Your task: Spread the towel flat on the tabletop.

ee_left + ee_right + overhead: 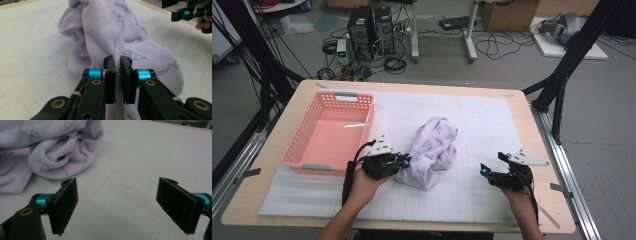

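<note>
At the left of the high view a pink basket (328,132) sits on the white mat (482,125). Just right of it, at the frame's middle, the left gripper (403,160) pinches a stitched hem of the crumpled lilac towel (432,150), its jaws pressed together on the fold in the left gripper view. At lower right the right gripper (493,162) hangs over bare mat, well apart from the towel, its jaws spread wide.

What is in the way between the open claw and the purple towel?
Nothing visible. The right claw hangs open over bare white mat, and the purple towel lies off to its side with just mat between them. The left claw already pinches the towel's hem.
</note>
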### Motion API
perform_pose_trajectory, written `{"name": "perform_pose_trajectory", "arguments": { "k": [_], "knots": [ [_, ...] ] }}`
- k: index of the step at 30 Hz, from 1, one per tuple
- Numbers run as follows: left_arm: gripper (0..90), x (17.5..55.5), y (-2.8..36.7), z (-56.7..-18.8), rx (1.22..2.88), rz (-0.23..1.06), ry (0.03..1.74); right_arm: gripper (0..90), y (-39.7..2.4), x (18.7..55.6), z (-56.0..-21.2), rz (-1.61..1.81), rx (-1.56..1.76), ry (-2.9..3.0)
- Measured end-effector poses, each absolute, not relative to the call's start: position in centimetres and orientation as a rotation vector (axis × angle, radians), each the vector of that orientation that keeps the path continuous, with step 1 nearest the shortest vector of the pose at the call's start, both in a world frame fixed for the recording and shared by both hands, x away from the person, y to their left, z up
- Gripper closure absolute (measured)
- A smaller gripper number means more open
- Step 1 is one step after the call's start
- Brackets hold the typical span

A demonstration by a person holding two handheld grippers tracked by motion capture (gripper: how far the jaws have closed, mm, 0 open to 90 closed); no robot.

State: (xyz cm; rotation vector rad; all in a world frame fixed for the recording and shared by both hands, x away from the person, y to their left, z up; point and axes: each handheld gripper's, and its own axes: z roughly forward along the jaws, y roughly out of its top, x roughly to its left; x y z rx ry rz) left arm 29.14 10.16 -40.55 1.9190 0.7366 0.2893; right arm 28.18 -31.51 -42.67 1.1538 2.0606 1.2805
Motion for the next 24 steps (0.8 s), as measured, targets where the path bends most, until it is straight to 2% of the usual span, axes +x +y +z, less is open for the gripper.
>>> {"name": "perform_pose_trajectory", "arguments": {
  "k": [2, 5, 7, 8, 14, 16, 18, 19, 20, 21, 24],
  "knots": [
    [82.8, 28.9, 10.5, -40.6, 1.920, 0.297, 0.744, 23.2, -30.7, 28.7, -42.6, 1.292, 1.133, 2.091],
    [82.8, 28.6, 11.4, -40.9, 1.908, 0.307, 0.764, 24.5, -29.8, 29.6, -42.8, 1.285, 1.119, 2.121],
    [82.8, 28.5, 11.9, -41.1, 1.893, 0.308, 0.783, 37.8, -28.2, 31.5, -43.0, 1.251, 1.129, 2.185],
    [82.7, 28.5, 11.9, -41.1, 1.893, 0.308, 0.783, 40.1, -27.6, 32.1, -43.0, 1.236, 1.158, 2.202],
    [82.6, 28.5, 12.1, -41.4, 1.891, 0.305, 0.779, 41.7, -23.5, 35.5, -43.7, 1.182, 1.161, 2.284],
    [82.6, 28.5, 12.1, -41.4, 1.891, 0.305, 0.778, 50.6, -22.4, 36.2, -44.3, 1.166, 1.171, 2.323],
    [82.6, 28.5, 12.2, -41.5, 1.892, 0.305, 0.775, 65.4, -21.9, 36.5, -44.8, 1.123, 1.173, 2.372],
    [82.6, 28.5, 12.3, -41.5, 1.893, 0.304, 0.775, 78.0, -21.9, 36.4, -44.8, 1.135, 1.177, 2.368],
    [82.6, 28.5, 12.3, -41.5, 1.893, 0.304, 0.775, 78.0, -21.9, 36.4, -44.8, 1.135, 1.177, 2.368],
    [82.6, 28.4, 12.4, -41.5, 1.890, 0.306, 0.778, 82.8, -22.4, 36.1, -44.4, 1.121, 1.182, 2.366],
    [82.6, 28.4, 12.5, -41.6, 1.892, 0.304, 0.779, 83.5, -24.1, 35.2, -43.7, 1.101, 1.156, 2.327]
  ]
}}
